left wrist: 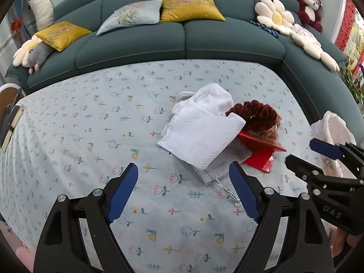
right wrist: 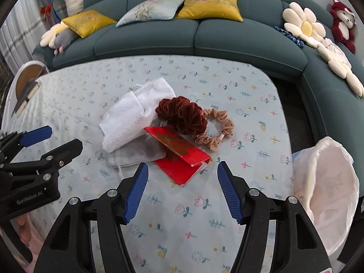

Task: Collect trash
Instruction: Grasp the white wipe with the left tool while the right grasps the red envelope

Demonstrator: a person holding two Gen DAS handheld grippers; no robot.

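A pile lies mid-table: white paper napkins (left wrist: 200, 134) (right wrist: 127, 118), a grey drawstring pouch (left wrist: 218, 166) (right wrist: 136, 154), a red envelope (left wrist: 261, 154) (right wrist: 182, 157), a dark red scrunchie (left wrist: 257, 116) (right wrist: 182, 116) and a beige dotted scrunchie (right wrist: 216, 132). My left gripper (left wrist: 184, 193) is open and empty, just in front of the pouch. My right gripper (right wrist: 182, 191) is open and empty, just in front of the red envelope. A bin lined with a white plastic bag (right wrist: 327, 186) (left wrist: 332, 134) stands at the table's right edge.
The table has a floral cloth (left wrist: 91, 136) (right wrist: 227, 216). A teal corner sofa (left wrist: 182, 41) (right wrist: 204, 38) with cushions and plush toys wraps the far and right sides. A book with a clip (left wrist: 11, 125) (right wrist: 25, 95) lies at the table's left edge.
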